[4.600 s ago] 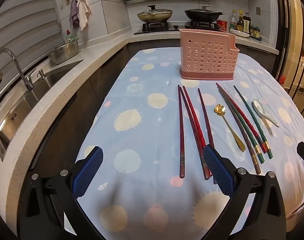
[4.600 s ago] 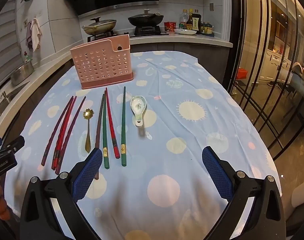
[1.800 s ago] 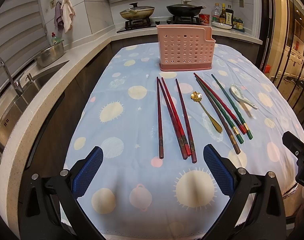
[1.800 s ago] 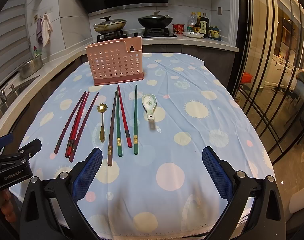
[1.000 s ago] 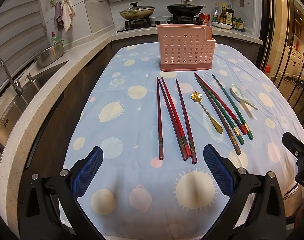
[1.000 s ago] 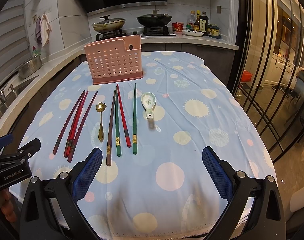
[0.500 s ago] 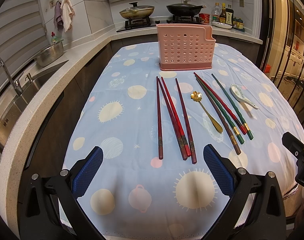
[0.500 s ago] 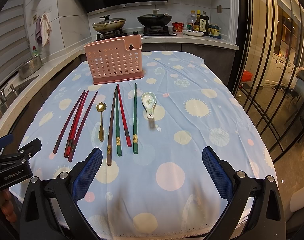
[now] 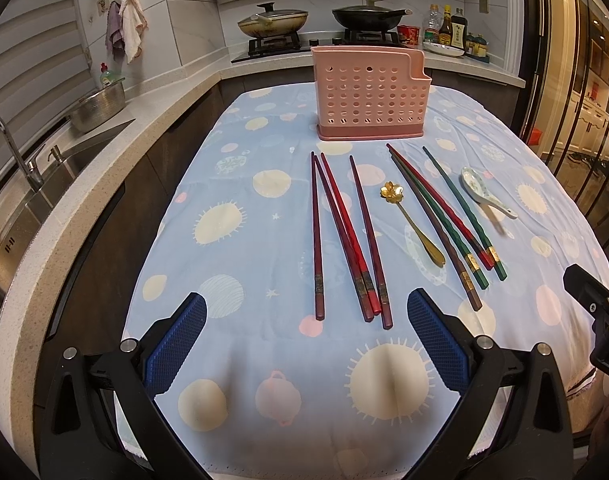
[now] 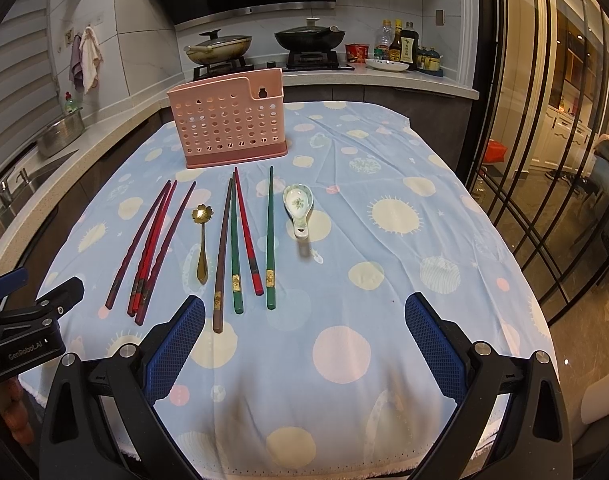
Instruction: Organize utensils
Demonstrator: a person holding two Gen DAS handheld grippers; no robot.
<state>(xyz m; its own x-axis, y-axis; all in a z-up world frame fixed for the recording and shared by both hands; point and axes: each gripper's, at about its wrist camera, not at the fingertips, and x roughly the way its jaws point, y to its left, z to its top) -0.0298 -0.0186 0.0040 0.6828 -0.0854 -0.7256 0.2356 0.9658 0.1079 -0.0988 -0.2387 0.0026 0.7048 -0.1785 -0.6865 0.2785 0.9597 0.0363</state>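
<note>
pink holder point(image 9: 370, 96) interior hidden, chopsticks point(image 9: 346, 236) overlapping

Chopsticks point(image 9: 346, 236) and spoons point(image 9: 414, 224) lie flat (side by side) before upright pink holder point(image 9: 370, 94).

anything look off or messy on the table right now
Nothing spilled or damaged. The pink holder stands upright, with no utensils visible in it. The dark red chopsticks lie bunched and crossing rather than parallel, and one red chopstick sits mixed among the green ones. Both spoons lie flat.
</note>
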